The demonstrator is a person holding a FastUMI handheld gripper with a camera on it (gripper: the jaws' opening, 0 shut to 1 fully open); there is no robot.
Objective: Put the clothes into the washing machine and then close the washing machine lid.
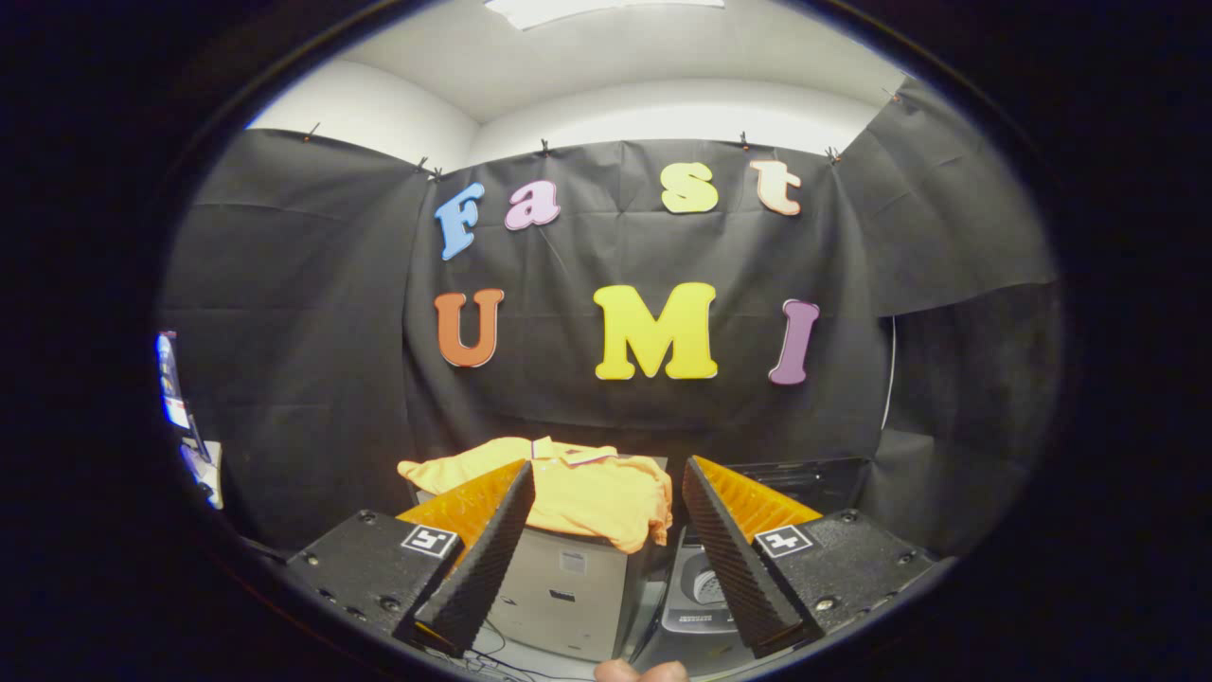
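One yellow shirt (587,488) beyond gripper (606,483), jaws apart, empty.

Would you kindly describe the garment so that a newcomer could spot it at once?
Start at the black cloth wall, then drop to the pale boxy cabinet standing before it. Draped over its top, beyond the open tongs, lies the yellow-orange collared shirt, the one bright soft thing beside the dark open-lidded washing machine.

The washing machine (705,592) is mostly hidden behind one finger (734,559) of the hand-held gripper (606,559).
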